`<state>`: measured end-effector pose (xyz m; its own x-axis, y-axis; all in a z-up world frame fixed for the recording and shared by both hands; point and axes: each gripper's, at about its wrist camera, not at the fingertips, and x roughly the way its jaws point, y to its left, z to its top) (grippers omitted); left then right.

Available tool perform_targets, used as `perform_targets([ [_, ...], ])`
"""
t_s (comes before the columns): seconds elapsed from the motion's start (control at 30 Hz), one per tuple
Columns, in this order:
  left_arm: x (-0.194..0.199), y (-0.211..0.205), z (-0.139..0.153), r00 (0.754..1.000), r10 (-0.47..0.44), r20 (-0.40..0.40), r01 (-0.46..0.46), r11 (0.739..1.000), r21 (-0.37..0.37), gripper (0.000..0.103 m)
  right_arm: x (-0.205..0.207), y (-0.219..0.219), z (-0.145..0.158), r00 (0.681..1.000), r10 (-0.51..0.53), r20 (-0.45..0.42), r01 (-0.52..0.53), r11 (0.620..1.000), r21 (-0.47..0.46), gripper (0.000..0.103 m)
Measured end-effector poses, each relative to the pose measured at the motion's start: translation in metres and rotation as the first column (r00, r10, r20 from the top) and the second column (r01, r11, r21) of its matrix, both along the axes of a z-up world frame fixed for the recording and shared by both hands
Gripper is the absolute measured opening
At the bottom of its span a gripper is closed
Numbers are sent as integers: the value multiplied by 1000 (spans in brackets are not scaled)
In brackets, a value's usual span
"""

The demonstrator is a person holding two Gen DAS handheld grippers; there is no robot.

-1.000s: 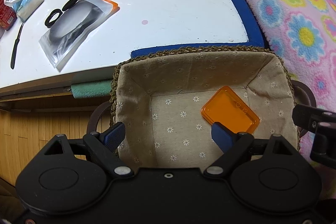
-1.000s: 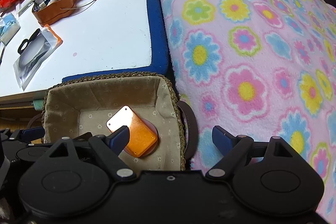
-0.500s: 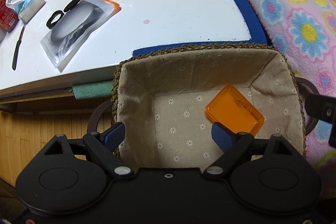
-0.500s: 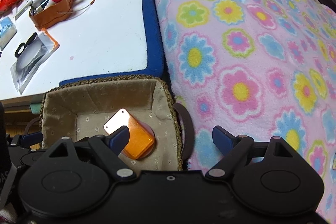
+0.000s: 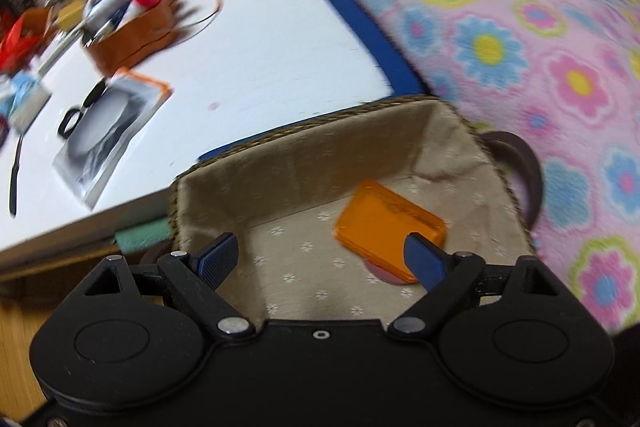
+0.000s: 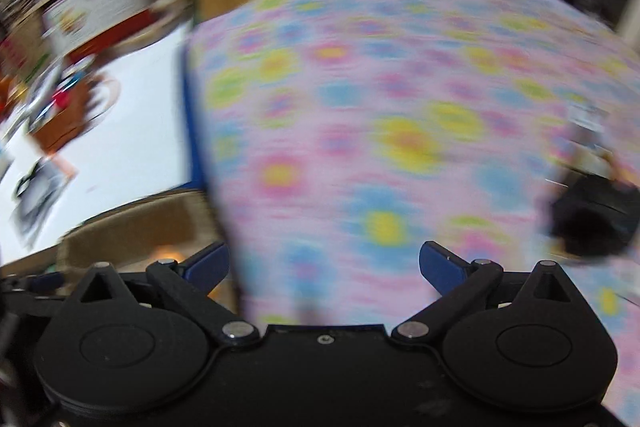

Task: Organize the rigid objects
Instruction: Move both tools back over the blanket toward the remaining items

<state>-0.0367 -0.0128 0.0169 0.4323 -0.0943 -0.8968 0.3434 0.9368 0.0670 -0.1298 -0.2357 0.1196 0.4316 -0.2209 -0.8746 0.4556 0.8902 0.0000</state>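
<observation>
Left gripper (image 5: 320, 259) open above lined basket (image 5: 304, 155) holding orange case (image 5: 390, 223), right gripper (image 6: 324, 263) opening, empty, over blurred floral blanket (image 6: 400, 107)

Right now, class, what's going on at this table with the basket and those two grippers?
A person is sorting objects with two handheld grippers. An orange case already lies in the fabric-lined basket. The left gripper hovers over the basket, open and empty. The right gripper is over the flowered blanket, its jaws opening with nothing between them. A dark object sits on the blanket, too blurred to identify.
</observation>
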Motion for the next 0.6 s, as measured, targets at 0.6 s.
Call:
perform_targets([
  [0.6,-72,-181,103,929,-367,42,369,927,-62,91,-130,-195,-21,912,-403,-73,399,915,-63,95],
])
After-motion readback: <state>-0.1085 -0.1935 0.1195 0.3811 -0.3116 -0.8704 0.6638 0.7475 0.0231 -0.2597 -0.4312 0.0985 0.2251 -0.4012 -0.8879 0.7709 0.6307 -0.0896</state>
